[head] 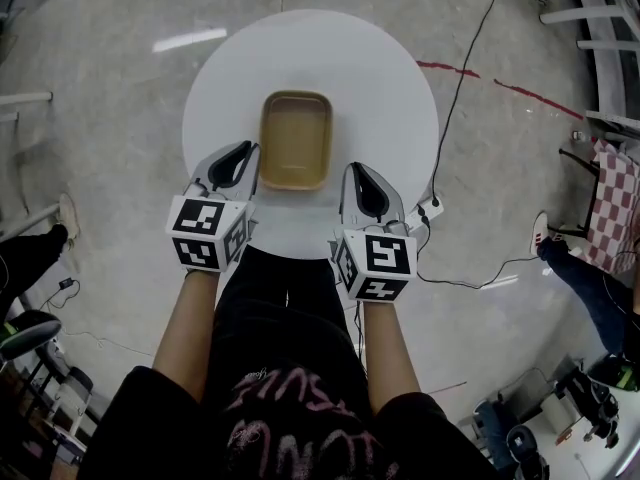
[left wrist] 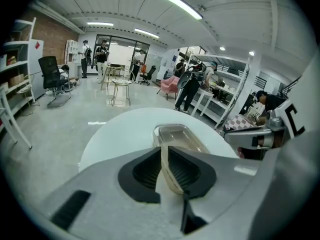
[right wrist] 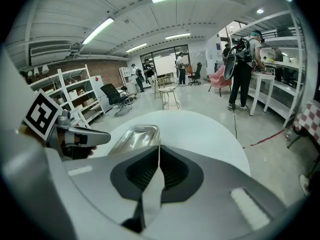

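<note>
Head view showed my left gripper (head: 247, 150) and right gripper (head: 352, 168) pressed together, empty, flanking the tan tray (head: 296, 139) on the counter (head: 390, 78); I judged handling not yet begun.

The container (head: 295, 140) looks like smooth, slightly glossy plastic, perhaps translucent. The round desk (head: 385, 88) is smooth matt white; the floor (head: 110, 118) is polished and reflective.

I see a round white table (head: 390, 88) on the gray floor (head: 100, 98). One tan tray (head: 296, 138) lies on it, just ahead of my left gripper (head: 243, 150) and right gripper (head: 358, 171), between the two.
</note>
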{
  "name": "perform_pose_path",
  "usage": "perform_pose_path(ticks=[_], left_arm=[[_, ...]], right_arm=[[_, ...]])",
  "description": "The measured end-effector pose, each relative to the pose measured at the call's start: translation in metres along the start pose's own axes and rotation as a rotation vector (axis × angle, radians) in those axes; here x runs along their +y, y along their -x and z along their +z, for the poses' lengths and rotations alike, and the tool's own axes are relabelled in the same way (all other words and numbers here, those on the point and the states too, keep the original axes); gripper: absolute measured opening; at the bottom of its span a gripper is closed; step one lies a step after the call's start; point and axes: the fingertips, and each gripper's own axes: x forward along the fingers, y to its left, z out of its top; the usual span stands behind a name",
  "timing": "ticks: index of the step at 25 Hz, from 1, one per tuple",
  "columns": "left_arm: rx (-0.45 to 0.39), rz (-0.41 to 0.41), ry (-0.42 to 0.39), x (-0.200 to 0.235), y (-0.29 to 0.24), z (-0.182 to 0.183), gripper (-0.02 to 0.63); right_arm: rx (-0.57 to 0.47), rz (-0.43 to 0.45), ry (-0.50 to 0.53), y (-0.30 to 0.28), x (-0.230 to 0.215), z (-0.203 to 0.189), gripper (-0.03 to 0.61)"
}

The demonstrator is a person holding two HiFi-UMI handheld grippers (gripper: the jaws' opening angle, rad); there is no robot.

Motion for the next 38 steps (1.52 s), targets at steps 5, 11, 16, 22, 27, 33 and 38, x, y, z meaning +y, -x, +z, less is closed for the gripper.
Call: perform_pose_path(ticks=[5, 11, 16, 22, 27, 33, 38], left_arm=[[0.037, -0.011, 0.004, 0.003, -0.008, -0.003, 0.086], [0.057, -0.028, 0.033, 0.007, -0.019, -0.005, 0.114], [0.079, -0.044, 0.022, 0.005, -0.022, -0.013, 0.115], [0.082, -0.077, 0.073, 0.009, -0.026, -0.013, 0.117], [0.093, -0.113, 0.101, 0.007, -0.029, -0.015, 0.097], [0.088, -0.138, 0.126, 0.004, -0.029, -0.012, 0.074], [0.089, -0.146, 0.128, 0.001, -0.031, -0.012, 0.055]], right_arm=[[0.013, -0.006, 0.001, -0.004, -0.003, -0.001, 0.015], [0.028, -0.021, -0.022, -0.011, -0.01, -0.008, 0.015], [0.036, -0.029, -0.017, -0.012, -0.011, -0.011, 0.015], [0.045, -0.041, -0.026, -0.019, -0.015, -0.011, 0.015], [0.049, -0.046, -0.027, -0.023, -0.017, -0.013, 0.015], [0.051, -0.047, -0.025, -0.024, -0.014, -0.013, 0.015], [0.052, -0.051, -0.025, -0.023, -0.016, -0.016, 0.015]])
